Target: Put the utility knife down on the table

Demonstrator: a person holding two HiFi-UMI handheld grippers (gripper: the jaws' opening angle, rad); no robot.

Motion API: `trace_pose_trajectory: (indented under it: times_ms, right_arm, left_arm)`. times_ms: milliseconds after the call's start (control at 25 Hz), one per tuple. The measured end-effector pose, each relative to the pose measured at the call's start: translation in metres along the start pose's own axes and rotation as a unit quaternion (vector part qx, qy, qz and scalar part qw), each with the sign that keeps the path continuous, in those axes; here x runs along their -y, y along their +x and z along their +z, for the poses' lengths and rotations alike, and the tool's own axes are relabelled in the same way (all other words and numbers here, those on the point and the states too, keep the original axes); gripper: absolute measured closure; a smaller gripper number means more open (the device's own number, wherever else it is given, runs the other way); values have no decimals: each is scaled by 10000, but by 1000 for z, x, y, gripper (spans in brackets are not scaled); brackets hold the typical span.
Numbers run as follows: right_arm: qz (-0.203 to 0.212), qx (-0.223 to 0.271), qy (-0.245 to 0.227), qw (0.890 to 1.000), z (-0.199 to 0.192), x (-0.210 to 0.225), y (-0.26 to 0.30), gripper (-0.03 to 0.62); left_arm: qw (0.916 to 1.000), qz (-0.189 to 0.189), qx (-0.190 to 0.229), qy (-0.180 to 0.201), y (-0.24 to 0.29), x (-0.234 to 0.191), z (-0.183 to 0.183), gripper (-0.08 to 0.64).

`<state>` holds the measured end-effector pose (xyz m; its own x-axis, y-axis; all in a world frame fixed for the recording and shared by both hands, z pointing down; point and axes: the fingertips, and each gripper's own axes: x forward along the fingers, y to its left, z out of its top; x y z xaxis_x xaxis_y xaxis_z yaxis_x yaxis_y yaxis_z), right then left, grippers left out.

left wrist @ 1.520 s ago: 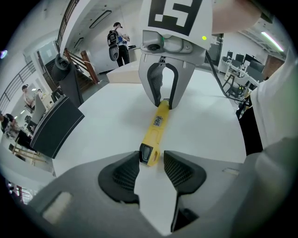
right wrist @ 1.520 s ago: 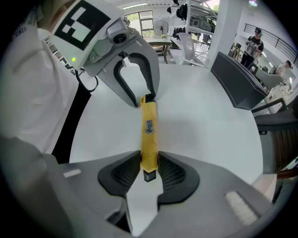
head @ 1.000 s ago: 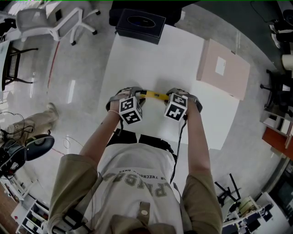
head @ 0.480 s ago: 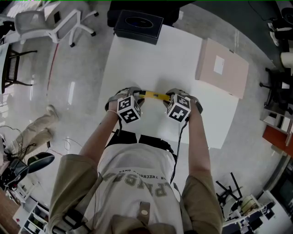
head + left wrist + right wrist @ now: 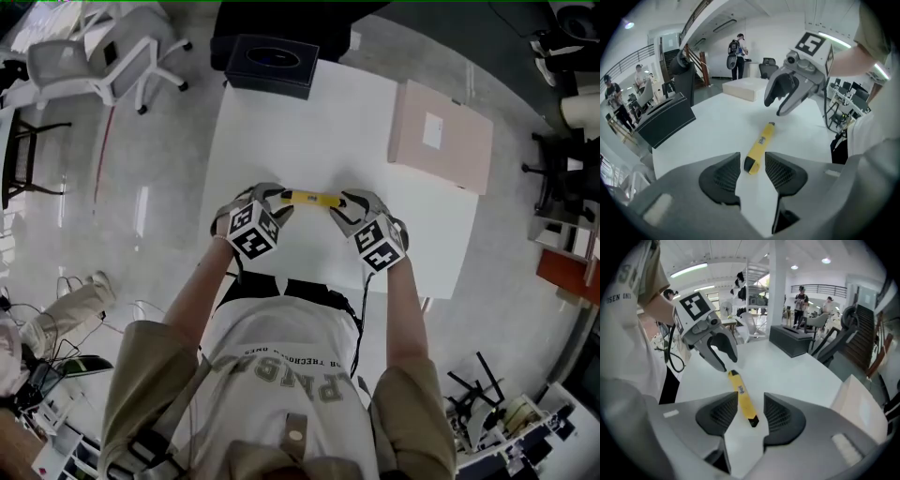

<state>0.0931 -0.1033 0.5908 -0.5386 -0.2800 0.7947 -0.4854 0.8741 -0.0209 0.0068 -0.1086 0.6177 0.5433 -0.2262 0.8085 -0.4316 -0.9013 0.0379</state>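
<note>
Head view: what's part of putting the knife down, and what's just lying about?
Job: knife, flat on the table; left gripper, open; right gripper, jaws have just been opening, knife seen between them, not gripped.
Lying about: black box; pink box; chair.

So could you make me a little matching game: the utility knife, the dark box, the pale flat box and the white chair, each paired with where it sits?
Things:
1. utility knife
2. dark box
3. pale flat box
4. white chair

Places:
A. on the floor, beyond the left side of the table
B. at the table's far edge
C. lying flat on the table, nearest the person
D. on the table's right side

Pairs: 1-C, 2-B, 3-D, 4-A
</note>
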Motion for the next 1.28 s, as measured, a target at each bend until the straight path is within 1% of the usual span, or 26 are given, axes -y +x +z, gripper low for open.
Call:
trace_pose_trajectory:
  times_ms: [40,80,160,240,280,320,440,560,680,760,800,920,1000,1080,1200,1280]
  right_arm:
    - [-97,258,134,9995,7,0,-6,407]
    - [-230,497,252,9982,13,1,-13,391]
    - [-682,931,423,9924,24,8,-27,391]
    - [-1255,1419,622,9799,38,15,-46,391]
    - [-1525,1706,757,9705,46,18,-58,391]
    - [-1781,1999,897,9593,53,20,-70,391]
    - [-2549,2644,1212,9222,68,25,-108,391]
    - [-3173,2994,1411,8887,78,29,-141,398]
    - [-3587,3317,1546,8587,87,27,-171,449]
    - [-3839,3426,1505,8442,93,24,-187,499]
    - [-3957,3442,1446,8391,96,22,-194,519]
    - [-4197,3473,1322,8281,103,18,-209,542]
    - [-4294,3485,1230,8240,109,16,-217,563]
    - [-4382,3516,1090,8201,120,13,-225,591]
    - [-4469,3668,997,8098,136,9,-236,591]
    - [-4505,3695,965,8070,140,8,-240,591]
  left_arm:
    - [9997,15,190,-134,-6,-1,7,388]
    - [9989,54,383,-268,-12,-2,15,388]
    - [9957,249,752,-480,-25,-8,29,388]
    - [9902,556,1122,-617,-41,-17,41,388]
    - [9860,723,1333,-695,-50,-21,47,394]
    - [9805,884,1560,-801,-61,-24,53,431]
    - [9603,1299,2211,-1096,-96,-33,74,433]
    - [9351,1790,2825,-1170,-131,-39,93,433]
    - [9081,2224,3348,-1177,-165,-43,108,433]
    - [8942,2370,3628,-1126,-182,-42,117,433]
    - [8887,2428,3736,-1079,-189,-41,121,433]
    - [8763,2631,3936,-890,-208,-39,131,456]
    - [8691,2718,4044,-858,-219,-37,135,492]
    - [8619,2746,4165,-908,-229,-37,138,529]
    - [8543,2816,4278,-886,-239,-38,143,548]
    - [8461,2867,4402,-899,-249,-38,148,548]
